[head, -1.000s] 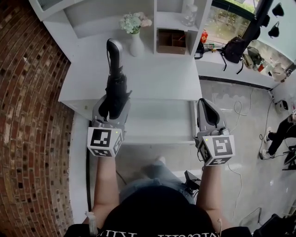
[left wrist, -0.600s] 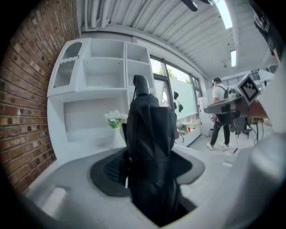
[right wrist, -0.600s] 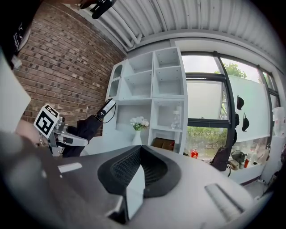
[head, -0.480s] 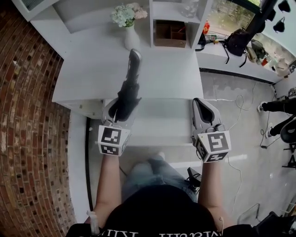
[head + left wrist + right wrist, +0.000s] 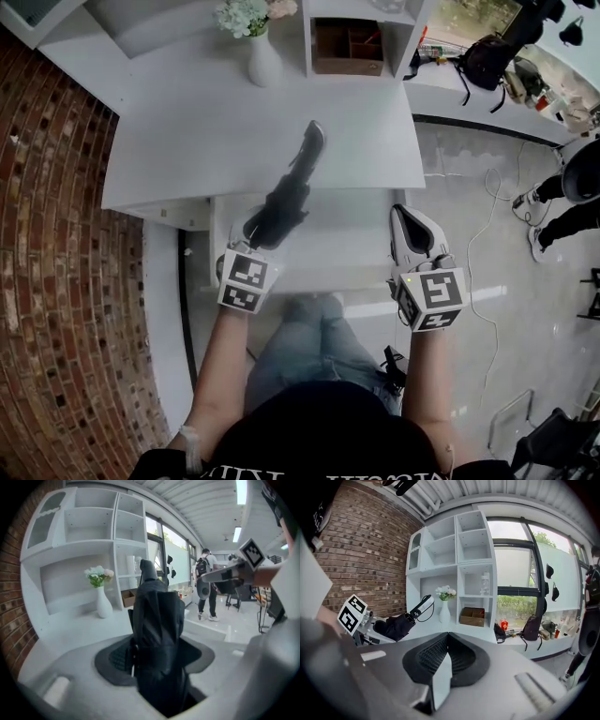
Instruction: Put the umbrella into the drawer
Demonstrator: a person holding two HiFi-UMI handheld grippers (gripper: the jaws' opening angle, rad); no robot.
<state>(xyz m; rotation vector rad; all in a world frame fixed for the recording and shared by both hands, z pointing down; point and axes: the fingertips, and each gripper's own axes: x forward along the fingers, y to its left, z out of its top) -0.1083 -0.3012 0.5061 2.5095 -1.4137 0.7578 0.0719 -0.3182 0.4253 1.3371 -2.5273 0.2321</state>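
1. Head view: my left gripper [image 5: 256, 228] is clamped on the fabric end of the folded black umbrella [image 5: 286, 192]. The gripper hangs over the open drawer [image 5: 337, 246], which is pulled out from the front edge of the desk [image 5: 206, 131]. The umbrella's handle end reaches past that edge, above the desk top. My right gripper [image 5: 407, 217] sits over the drawer near the desk's front right corner, with its jaws together and nothing in them. A white vase [image 5: 263, 64] of flowers stands at the back of the desk. A brown box [image 5: 348, 47] sits in a shelf niche just behind the desk's back edge.

2. Left gripper view: both jaws of the left gripper [image 5: 157, 660] press on the umbrella [image 5: 157, 625], and its bunched fabric fills the whole gap between them. The handle end points up and away over the desk. The vase [image 5: 103, 605] shows at the desk's back left.

3. Right gripper view: the right gripper [image 5: 447, 637] has its jaws meeting at the tips, empty. Off to the left, above the desk's front, I see the left gripper [image 5: 380, 626] holding the umbrella [image 5: 401, 622]. The umbrella slants upward with its handle toward the back of the desk, where the vase [image 5: 444, 612] stands.
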